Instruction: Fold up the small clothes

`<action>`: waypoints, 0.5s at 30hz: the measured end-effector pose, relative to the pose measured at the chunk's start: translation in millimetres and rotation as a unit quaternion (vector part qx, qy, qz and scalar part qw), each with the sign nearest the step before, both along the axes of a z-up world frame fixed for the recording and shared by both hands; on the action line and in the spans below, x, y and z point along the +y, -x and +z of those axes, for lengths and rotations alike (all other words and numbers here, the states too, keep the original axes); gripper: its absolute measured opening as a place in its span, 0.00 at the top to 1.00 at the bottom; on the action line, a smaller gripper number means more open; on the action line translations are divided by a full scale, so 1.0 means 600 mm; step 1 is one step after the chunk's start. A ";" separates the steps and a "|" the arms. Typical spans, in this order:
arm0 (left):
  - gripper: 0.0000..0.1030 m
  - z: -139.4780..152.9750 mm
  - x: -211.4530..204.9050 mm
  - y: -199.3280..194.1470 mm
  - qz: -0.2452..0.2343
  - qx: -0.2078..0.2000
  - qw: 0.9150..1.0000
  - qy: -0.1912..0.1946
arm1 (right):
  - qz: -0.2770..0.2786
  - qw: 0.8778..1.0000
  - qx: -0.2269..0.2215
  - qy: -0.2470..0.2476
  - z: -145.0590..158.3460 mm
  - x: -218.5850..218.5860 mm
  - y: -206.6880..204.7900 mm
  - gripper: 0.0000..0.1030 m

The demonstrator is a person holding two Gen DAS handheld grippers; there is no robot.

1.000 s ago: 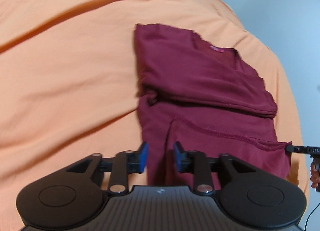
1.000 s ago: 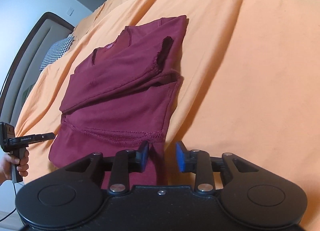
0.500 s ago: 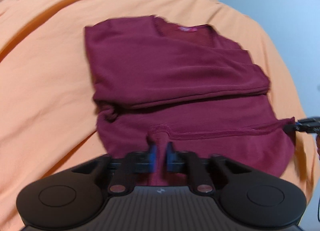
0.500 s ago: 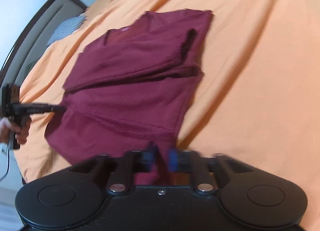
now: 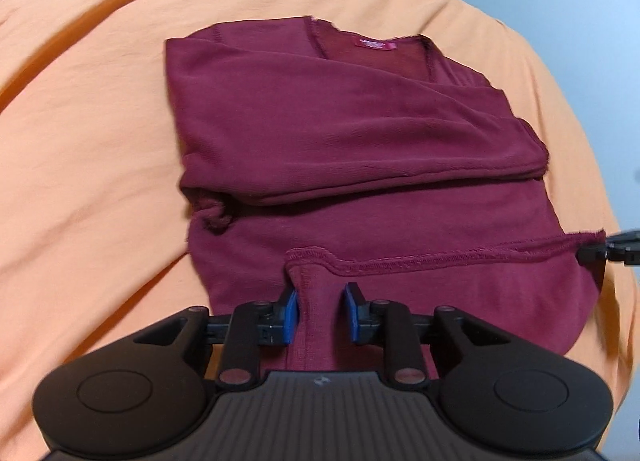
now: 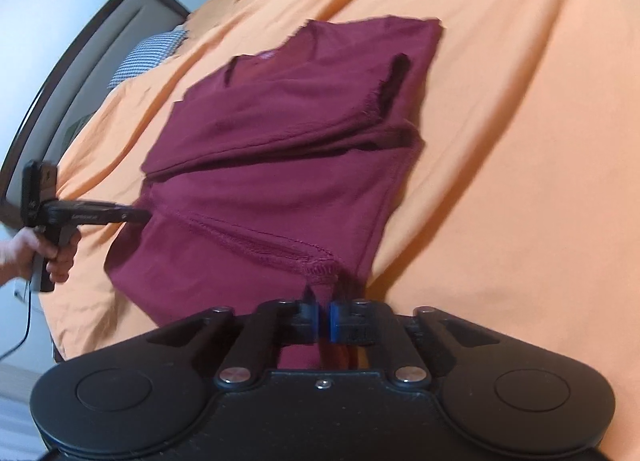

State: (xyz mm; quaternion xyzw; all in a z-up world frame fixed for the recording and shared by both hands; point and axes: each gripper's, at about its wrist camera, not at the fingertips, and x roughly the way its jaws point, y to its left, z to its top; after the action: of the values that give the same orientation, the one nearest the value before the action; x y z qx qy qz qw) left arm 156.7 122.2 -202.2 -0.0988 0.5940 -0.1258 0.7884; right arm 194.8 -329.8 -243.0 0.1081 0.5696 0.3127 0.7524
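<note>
A maroon shirt [image 5: 360,133] lies on an orange bedsheet [image 5: 100,141], sleeves folded in and collar at the far end. My left gripper [image 5: 322,315] is at the near left hem corner. Its blue pads stand apart, with a raised ridge of cloth between them. In the right wrist view the shirt [image 6: 280,149] looks blurred. My right gripper [image 6: 324,321] is shut on the other hem corner, which is bunched at its pads. The left gripper [image 6: 136,215] shows there at the shirt's left edge, held by a hand [image 6: 52,257]. The right gripper's tip [image 5: 600,251] shows at the far right of the left wrist view.
The orange bedsheet [image 6: 520,141] spreads wide around the shirt. A checked pillow [image 6: 148,57] and a dark headboard [image 6: 80,45] lie beyond the collar end. The bed's edge runs close to the shirt's left side, and a cable [image 6: 24,325] hangs there.
Both grippers moved in onto the hem corners. The right one went from open to shut on the cloth. The left one narrowed half a second ago, and its pads are now wider apart again.
</note>
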 end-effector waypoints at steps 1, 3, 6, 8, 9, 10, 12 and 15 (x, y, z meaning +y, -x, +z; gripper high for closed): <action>0.93 0.004 -0.002 0.001 -0.007 -0.007 1.000 -0.003 | 0.000 1.000 -0.005 -0.007 0.007 -0.003 0.002 0.96; 0.94 0.025 0.001 0.009 -0.005 -0.037 0.999 -0.004 | -0.011 0.999 -0.018 -0.027 0.027 -0.013 0.005 0.96; 0.94 0.058 0.033 0.027 0.057 -0.072 0.995 0.032 | -0.035 0.997 -0.035 -0.054 0.055 -0.026 0.010 0.96; 0.94 0.069 0.056 0.042 0.099 -0.082 0.990 0.054 | -0.047 0.996 -0.044 -0.062 0.067 -0.028 0.011 0.96; 0.94 0.070 0.063 0.048 0.112 -0.081 0.989 0.060 | -0.053 0.995 -0.045 -0.067 0.070 -0.028 0.011 0.96; 0.94 0.071 0.066 0.053 0.120 -0.080 0.988 0.061 | -0.058 0.995 -0.047 -0.071 0.073 -0.027 0.010 0.96; 0.94 0.070 0.067 0.058 0.122 -0.076 0.988 0.055 | -0.061 0.994 -0.048 -0.071 0.075 -0.018 0.005 0.96; 0.94 0.070 0.065 0.056 0.118 -0.071 0.989 0.043 | -0.056 0.995 -0.050 -0.068 0.077 -0.004 -0.005 0.96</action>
State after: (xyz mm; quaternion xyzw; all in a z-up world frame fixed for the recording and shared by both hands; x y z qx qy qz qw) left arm 123.2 161.4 -160.4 -0.1934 0.5143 -0.0640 0.8331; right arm 198.0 -332.0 -197.0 0.1747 0.5022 0.3130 0.7870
